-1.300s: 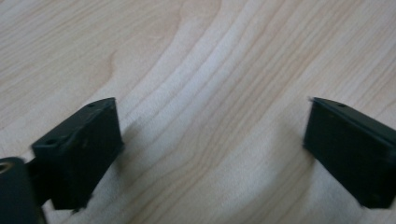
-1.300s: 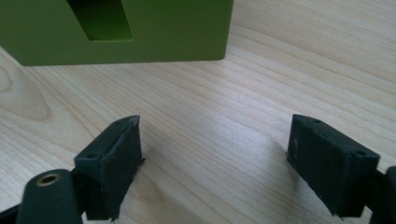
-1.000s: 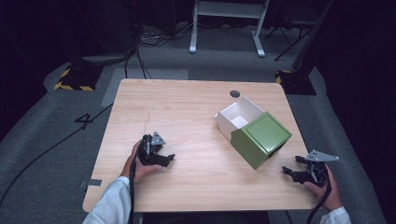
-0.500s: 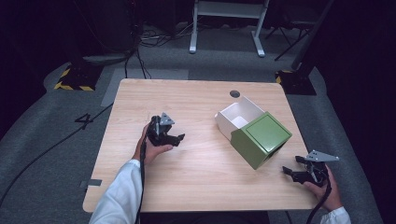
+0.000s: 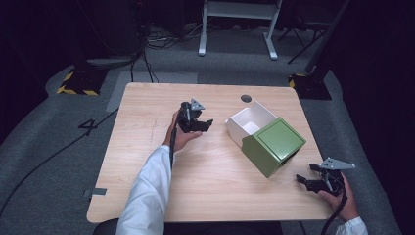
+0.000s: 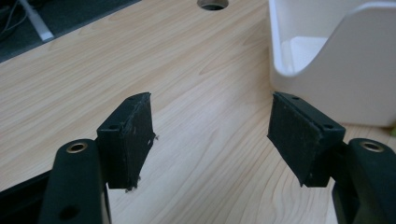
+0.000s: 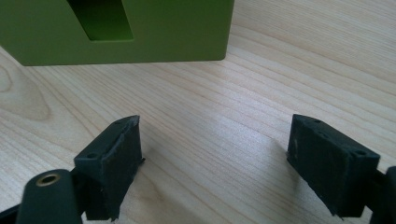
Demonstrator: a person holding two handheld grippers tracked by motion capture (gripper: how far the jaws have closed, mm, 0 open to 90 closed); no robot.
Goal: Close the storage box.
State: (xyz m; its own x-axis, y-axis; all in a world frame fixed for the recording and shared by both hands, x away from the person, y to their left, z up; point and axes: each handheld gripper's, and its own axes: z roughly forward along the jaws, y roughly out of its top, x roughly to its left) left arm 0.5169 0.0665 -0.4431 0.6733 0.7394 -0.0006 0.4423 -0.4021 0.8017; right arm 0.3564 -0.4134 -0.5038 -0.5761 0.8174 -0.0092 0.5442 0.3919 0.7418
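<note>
Keep your left claw point(image 5: 203, 125) spread wide & level w/ the white box point(image 5: 247, 122) wall; right claw point(image 5: 306, 180), also spread, waits near the green box point(image 5: 274, 144).

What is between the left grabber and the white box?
Nothing: only bare wooden table lies between the left gripper and the white box, as the high view and left gripper view show.
</note>
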